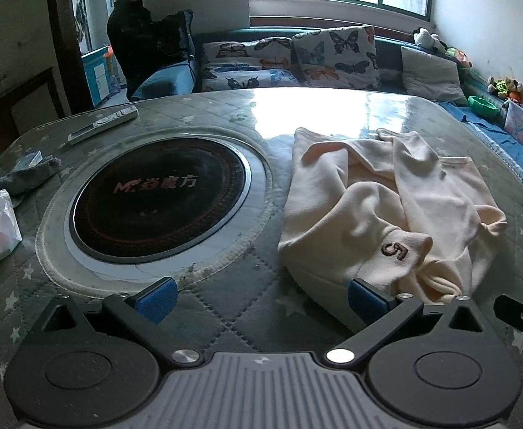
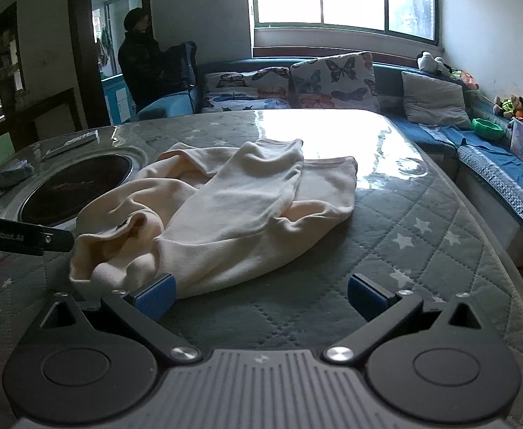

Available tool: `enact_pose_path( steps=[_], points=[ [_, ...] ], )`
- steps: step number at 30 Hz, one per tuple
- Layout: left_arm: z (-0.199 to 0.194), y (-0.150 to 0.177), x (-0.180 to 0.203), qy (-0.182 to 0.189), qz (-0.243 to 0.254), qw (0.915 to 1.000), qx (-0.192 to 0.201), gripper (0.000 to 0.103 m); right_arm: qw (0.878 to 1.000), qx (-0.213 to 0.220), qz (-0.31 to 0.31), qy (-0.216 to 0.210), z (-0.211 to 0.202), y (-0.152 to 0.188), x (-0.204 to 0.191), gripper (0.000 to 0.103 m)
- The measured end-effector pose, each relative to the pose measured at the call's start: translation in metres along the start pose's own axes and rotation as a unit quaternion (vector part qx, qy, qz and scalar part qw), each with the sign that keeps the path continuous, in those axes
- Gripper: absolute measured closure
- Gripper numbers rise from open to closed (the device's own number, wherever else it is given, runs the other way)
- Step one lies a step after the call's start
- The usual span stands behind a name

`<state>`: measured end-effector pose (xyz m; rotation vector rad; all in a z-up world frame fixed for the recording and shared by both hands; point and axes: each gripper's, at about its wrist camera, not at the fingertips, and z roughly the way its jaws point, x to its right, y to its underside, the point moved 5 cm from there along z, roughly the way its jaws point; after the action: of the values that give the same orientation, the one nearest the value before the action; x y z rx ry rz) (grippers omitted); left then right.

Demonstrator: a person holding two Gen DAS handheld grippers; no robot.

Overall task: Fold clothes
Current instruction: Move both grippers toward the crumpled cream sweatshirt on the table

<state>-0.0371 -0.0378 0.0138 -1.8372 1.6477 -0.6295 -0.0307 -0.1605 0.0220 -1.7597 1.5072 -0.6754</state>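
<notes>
A quilted, star-patterned tabletop [image 1: 225, 307] fills the view, with a sofa behind. Left of the round hob [image 1: 158, 196] lies one remote [image 1: 102, 124]. Right of the hob sits one crumpled cream garment [image 1: 386, 211]. The left gripper [image 1: 259, 298] gapes wide, its right pad touching the garment; the right gripper [image 2: 259, 295] is equally spread, its left pad at the hem. Bare quilt lies beyond.
</notes>
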Motion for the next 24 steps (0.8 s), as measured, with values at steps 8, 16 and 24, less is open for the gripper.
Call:
enact_pose_path(
  steps=[8,16,24],
  points=[
    [0.002,-0.001,0.003,0.002,0.005,1.0000,-0.004,0.000,1.000,-0.005,-0.001,-0.006,0.002,-0.001,-0.004,0.000],
    [0.004,-0.006,0.010,0.007,0.014,0.9999,-0.003,0.000,1.000,-0.006,-0.007,-0.011,0.004,-0.008,-0.005,0.000],
    [0.008,-0.010,0.015,0.012,0.022,0.9997,-0.007,0.000,1.000,-0.005,-0.010,-0.013,0.008,-0.014,-0.008,0.000]
  ],
)
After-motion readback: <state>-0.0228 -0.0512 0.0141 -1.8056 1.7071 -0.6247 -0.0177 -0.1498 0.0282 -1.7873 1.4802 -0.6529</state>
